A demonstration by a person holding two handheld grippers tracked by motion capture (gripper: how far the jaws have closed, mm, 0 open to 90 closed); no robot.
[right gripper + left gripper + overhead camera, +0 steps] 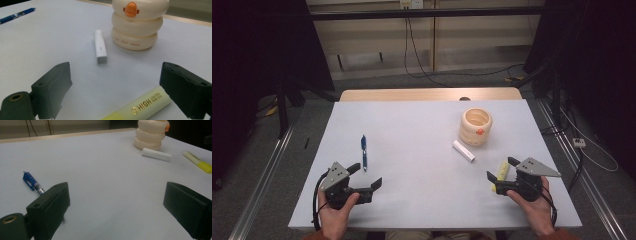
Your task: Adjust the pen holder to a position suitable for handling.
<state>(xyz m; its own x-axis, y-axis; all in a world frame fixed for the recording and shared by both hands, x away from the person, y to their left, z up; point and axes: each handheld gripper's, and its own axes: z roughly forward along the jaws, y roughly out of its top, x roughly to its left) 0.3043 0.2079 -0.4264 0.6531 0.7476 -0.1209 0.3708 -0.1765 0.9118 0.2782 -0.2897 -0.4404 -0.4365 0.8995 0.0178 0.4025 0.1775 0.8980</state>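
My right gripper [501, 176] sits low at the table's near right corner with its jaws wide apart and nothing pinched. The pale yellow plastic highlighter pen [140, 106] lies flat on the white table [412, 130] right between those jaws — its long side running from one jaw toward the other, so I think I must turn before I squeeze. My left gripper [366, 176] is wide too, near the blue pen [32, 182].

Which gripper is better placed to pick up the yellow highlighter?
Right. The right gripper is open with the highlighter lying between its jaws; the left gripper sits across the table beside the blue pen.
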